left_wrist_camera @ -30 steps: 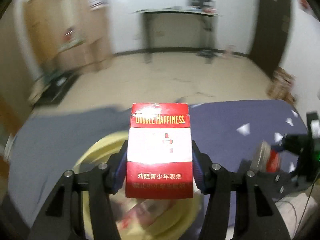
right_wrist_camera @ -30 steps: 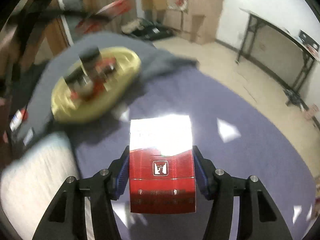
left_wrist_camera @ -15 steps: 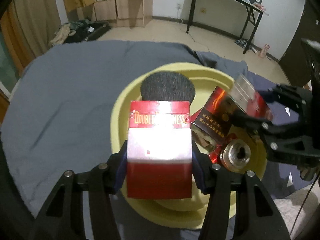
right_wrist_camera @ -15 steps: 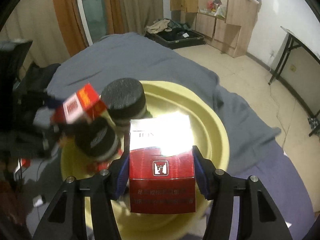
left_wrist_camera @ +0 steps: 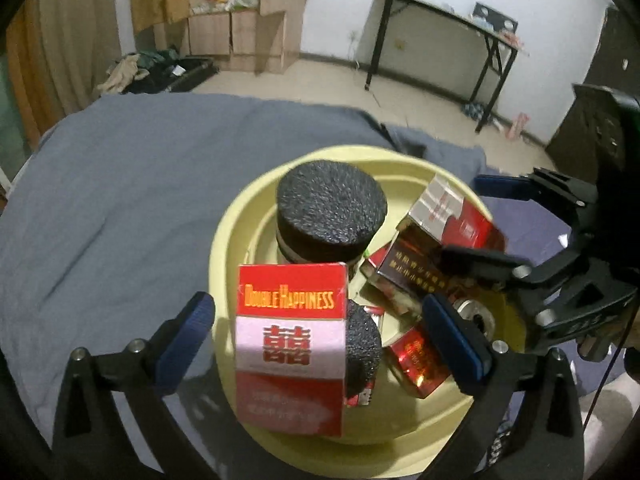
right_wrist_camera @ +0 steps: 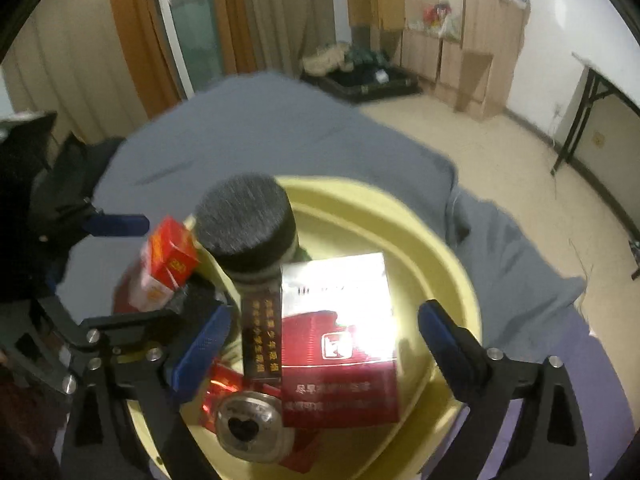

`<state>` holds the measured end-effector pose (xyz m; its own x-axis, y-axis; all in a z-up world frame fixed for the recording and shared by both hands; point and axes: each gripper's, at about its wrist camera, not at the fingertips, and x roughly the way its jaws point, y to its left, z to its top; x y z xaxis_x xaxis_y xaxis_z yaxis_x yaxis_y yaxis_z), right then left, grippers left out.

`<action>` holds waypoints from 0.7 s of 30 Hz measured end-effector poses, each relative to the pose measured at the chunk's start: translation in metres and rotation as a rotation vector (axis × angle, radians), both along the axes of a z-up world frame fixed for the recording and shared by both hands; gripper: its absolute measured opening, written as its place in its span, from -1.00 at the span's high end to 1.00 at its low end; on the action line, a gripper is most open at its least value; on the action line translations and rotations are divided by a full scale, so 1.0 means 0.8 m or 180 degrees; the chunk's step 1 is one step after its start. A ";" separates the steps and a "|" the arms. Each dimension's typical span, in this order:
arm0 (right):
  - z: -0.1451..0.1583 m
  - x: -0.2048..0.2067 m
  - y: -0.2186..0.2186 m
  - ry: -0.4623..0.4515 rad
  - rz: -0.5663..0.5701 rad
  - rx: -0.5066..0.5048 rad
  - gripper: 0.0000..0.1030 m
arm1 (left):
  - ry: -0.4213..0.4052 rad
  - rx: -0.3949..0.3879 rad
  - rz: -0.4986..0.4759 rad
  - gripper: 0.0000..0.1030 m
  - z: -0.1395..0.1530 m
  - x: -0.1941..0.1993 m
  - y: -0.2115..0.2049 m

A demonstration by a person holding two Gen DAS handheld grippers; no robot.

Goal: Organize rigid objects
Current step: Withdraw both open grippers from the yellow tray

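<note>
While both grippers stand wide open over the yellow basin [left_wrist_camera: 224, 240], the "DOUBLE HAPPINESS" pack [left_wrist_camera: 291, 346] stands upright between the left gripper [left_wrist_camera: 320, 336] fingers, touching neither. Beyond it rises the black-lidded jar [left_wrist_camera: 331, 208]. Inside the basin, the red-and-silver pack [right_wrist_camera: 340, 340] lies loose between the right gripper [right_wrist_camera: 324, 344] fingers, silver end away.

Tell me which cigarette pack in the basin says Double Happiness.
The red and white pack standing between the open left gripper fingers at the yellow basin near edge. The others are darker red, with silver or maroon panels.
</note>
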<state>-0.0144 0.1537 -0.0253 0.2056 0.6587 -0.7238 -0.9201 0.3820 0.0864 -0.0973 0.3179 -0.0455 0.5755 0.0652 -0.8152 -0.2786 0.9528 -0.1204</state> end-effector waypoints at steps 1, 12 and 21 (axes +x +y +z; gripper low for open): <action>0.007 0.000 -0.011 -0.0055 -0.0008 0.0087 -0.94 | -0.0048 -0.0002 0.0023 -1.00 0.003 -0.004 -0.001; -0.039 -0.028 -0.158 -0.0409 0.0130 0.0039 -0.99 | -0.0554 0.0009 0.0194 -1.00 -0.003 -0.114 -0.085; -0.115 -0.035 -0.183 -0.0370 0.0255 -0.0477 -0.99 | 0.0037 0.0052 -0.0132 -1.00 -0.086 -0.129 -0.169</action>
<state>-0.0424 0.0071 -0.1171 0.2447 0.5629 -0.7895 -0.9485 0.3079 -0.0745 -0.2008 0.1828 -0.1140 0.5685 0.0548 -0.8209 -0.2401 0.9654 -0.1019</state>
